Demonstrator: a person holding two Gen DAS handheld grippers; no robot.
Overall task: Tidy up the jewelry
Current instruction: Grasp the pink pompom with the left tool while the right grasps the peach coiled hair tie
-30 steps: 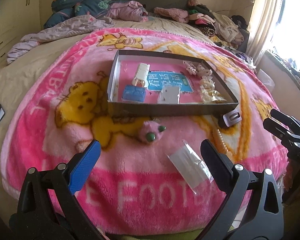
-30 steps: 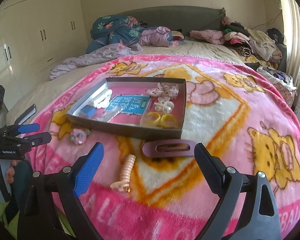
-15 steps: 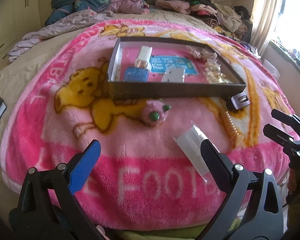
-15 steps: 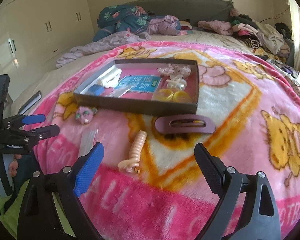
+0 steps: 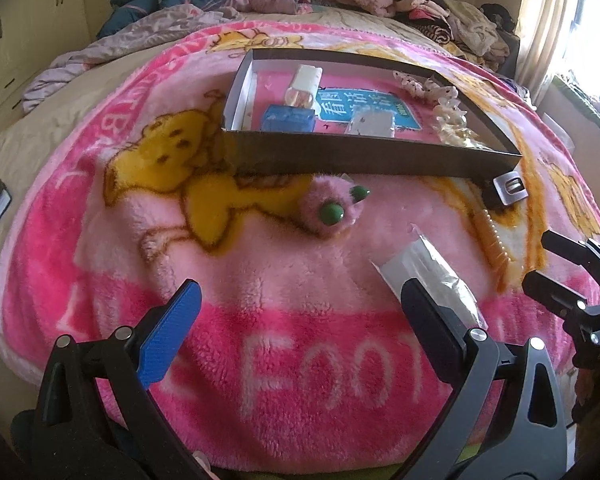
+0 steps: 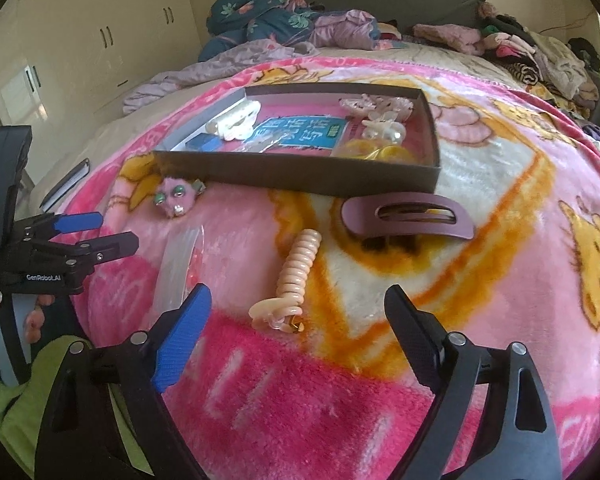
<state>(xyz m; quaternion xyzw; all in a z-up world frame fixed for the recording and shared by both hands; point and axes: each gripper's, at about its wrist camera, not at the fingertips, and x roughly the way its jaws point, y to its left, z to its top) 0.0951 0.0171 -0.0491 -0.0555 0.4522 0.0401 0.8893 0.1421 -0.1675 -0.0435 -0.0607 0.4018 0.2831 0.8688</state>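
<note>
Blanket [image 6: 500, 264], pink fleece, over bed w/ clothes [image 6: 540, 52] piled behind.

A fleecy blanket [image 6: 500, 240] in hot pink, pale pink and white, printed with yellow cartoon bears and white letters, spreads ahead of both grippers. Beyond them the dark brown box [image 6: 300, 170] shows a pink floor with a blue printed card [image 6: 300, 132]. Just ahead of the right gripper [image 6: 298, 320] lies a peach coil hair tie [image 6: 296, 268], with a maroon hair clip [image 6: 408, 218] past it. Ahead of the left gripper [image 5: 300, 312] sits a fuzzy pink clip with green beads [image 5: 332, 210].
</note>
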